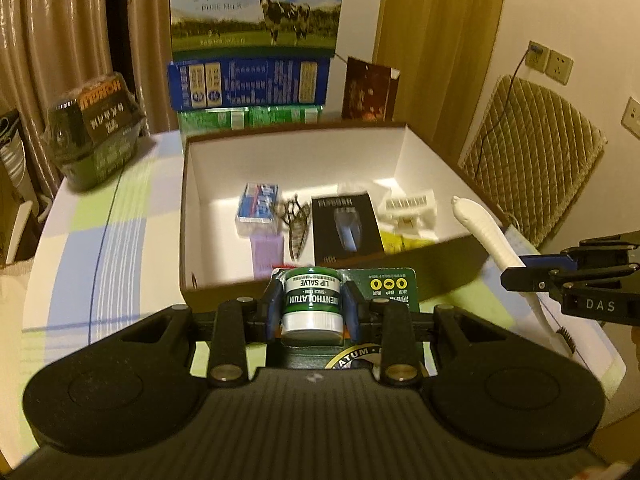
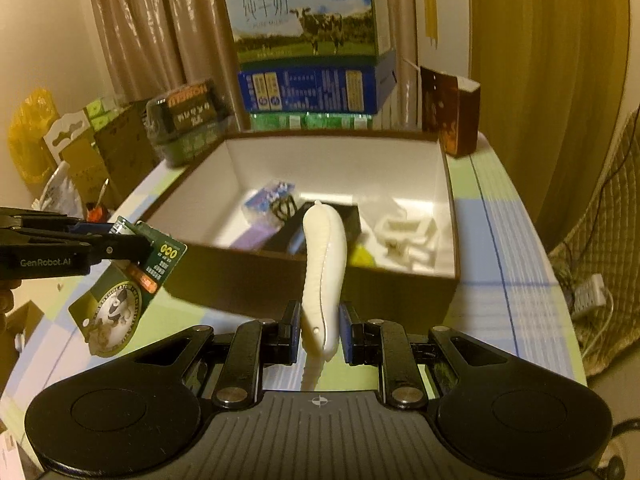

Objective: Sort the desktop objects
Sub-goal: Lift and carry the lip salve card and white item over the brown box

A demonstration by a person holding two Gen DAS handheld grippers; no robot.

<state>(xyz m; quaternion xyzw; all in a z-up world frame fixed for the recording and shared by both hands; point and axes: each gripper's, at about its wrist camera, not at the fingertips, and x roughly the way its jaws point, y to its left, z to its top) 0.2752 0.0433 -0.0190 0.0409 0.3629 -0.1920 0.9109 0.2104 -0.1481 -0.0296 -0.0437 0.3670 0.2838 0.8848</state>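
My left gripper (image 1: 311, 312) is shut on a green Mentholatum lip salve pack (image 1: 313, 306), a jar on a green card, held just before the near wall of the open brown box (image 1: 400, 152). It also shows in the right wrist view (image 2: 132, 280). My right gripper (image 2: 319, 330) is shut on a cream-white brush handle (image 2: 322, 268), tilted up toward the box; it shows in the left wrist view (image 1: 486, 238) too. The box (image 2: 448, 200) holds a black razor pack (image 1: 346, 226), a blue packet (image 1: 258, 208), a purple item (image 1: 266, 254), a hair clip (image 1: 298, 220) and a white plastic piece (image 1: 408, 210).
Stacked milk cartons (image 1: 256, 40) stand behind the box. A wrapped snack pack (image 1: 96, 136) sits at the table's back left and a dark brown box (image 2: 450, 112) at back right. A padded chair (image 1: 532, 156) stands to the right of the checked tablecloth (image 1: 100, 240).
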